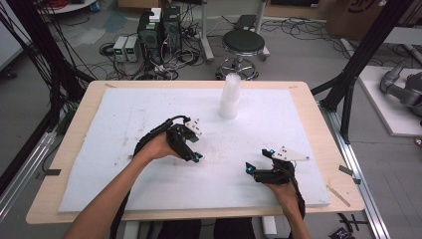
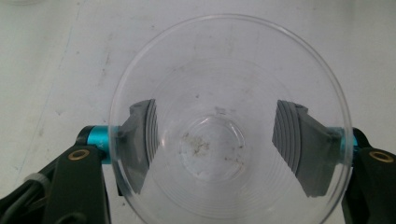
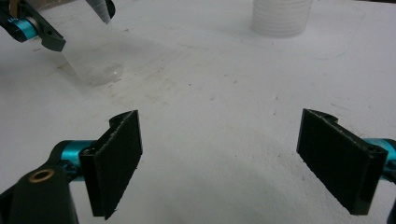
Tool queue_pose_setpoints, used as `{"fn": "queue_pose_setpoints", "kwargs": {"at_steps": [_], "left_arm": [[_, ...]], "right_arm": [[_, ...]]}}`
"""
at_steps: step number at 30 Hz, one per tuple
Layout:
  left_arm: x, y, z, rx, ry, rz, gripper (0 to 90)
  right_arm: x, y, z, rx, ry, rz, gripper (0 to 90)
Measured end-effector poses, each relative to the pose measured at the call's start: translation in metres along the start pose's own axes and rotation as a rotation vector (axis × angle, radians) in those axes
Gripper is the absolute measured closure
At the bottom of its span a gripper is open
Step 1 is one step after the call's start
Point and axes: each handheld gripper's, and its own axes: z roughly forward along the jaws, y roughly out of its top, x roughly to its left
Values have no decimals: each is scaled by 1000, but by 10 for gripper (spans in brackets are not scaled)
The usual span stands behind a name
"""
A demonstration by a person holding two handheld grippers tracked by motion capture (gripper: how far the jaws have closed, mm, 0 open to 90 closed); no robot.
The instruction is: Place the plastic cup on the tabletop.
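Left gripper view — clear cup [image 2: 229, 121] pinched inside left gripper [image 2: 219, 140]; right gripper [image 3: 243, 163] spread.

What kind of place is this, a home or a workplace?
Most likely a robotics or research lab. Computer towers stand among tangled cables on the floor, a black metal frame rises beside the table, and a grey robot arm lies at the right.

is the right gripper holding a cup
No, the right gripper has its jaws wide apart over bare white foam with nothing between them.
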Motion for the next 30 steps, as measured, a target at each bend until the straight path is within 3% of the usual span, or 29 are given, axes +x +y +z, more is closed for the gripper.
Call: {"fn": "queue_pose_setpoints", "kwargs": {"at_steps": [6,8,9,11,18,21,23,25,28,30], "left_arm": [[1,-2,-1,8,1,-7,303],[0,-2,2,20,11,-3,254],[0,-3,5,39,36,-14,174],[0,-7,8,19,45,-41,53],[-2,-24,4,-25,47,-86,51],[-9,-36,-7,-65,75,-106,51],[-17,-55,-21,-144,112,-136,51],[-19,-63,-27,-165,129,-141,51],[-32,-93,-43,-287,192,-215,51],[-40,-113,-50,-343,238,-244,51]], "right_arm": [[-1,0,1,10,5,9,143],[-1,0,1,12,4,10,143],[-1,0,1,11,4,11,143],[-1,0,1,9,4,13,143],[-2,0,1,14,7,14,143],[-2,0,1,8,7,14,142],[-2,0,1,16,1,28,143],[-2,0,1,16,-1,30,143],[-2,0,1,11,-4,24,143],[-2,0,1,10,-8,23,143]]}}
